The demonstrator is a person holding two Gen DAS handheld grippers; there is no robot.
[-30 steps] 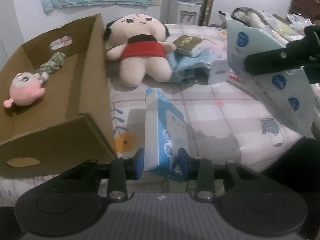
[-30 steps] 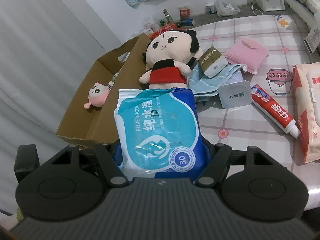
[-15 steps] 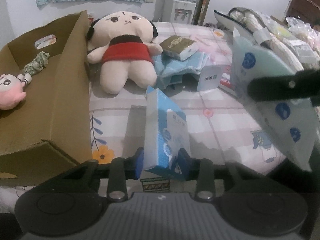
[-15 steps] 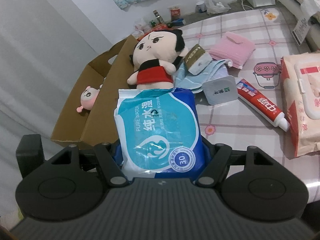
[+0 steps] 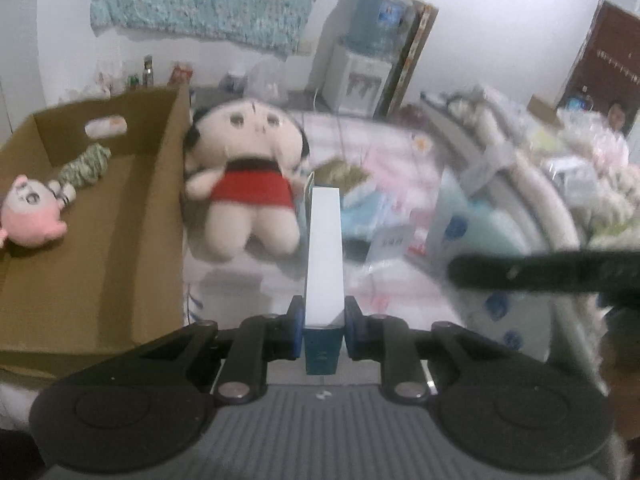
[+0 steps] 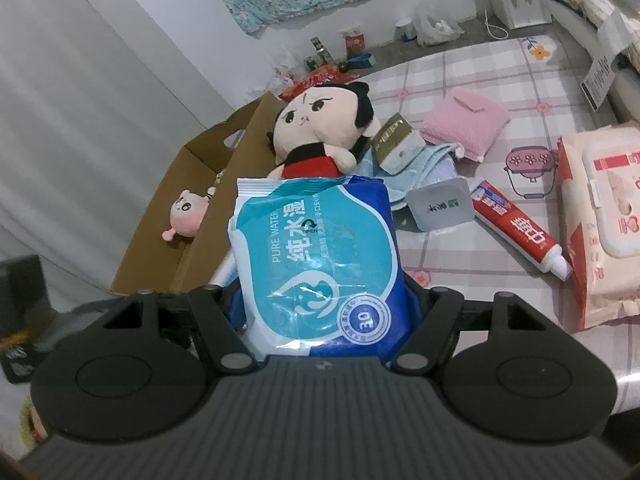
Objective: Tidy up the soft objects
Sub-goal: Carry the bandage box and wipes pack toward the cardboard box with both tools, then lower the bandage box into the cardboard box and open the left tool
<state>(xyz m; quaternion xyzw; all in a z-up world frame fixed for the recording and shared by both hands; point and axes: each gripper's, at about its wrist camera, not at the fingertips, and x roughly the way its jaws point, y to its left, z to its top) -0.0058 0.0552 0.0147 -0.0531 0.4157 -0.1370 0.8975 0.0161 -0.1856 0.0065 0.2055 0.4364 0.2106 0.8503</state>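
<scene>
Blurred bedding behind, left tool point(image 5: 323, 318) clamps seemingly a carton point(image 5: 323, 256); right tool point(image 6: 320, 312) clamps wipes point(image 6: 316, 264).

My left tongs point(image 5: 322, 322) pinch a slim blue-and-white tissue pack point(image 5: 323, 256) edge-on, lifted just right of the cardboard box point(image 5: 132, 248). My right tongs point(image 6: 320, 312) hold a blue wet-wipe pack point(image 6: 320, 256) near the box's right wall. Inside the box lies a small pink plush point(image 5: 28, 210); a big red-dressed doll point(image 5: 246, 176) leans against its right wall.

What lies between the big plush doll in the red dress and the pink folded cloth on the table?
In the right wrist view, a small gold-and-white packet on a crumpled light-blue towel sits between the plush doll in the red dress and the pink folded cloth.
</scene>
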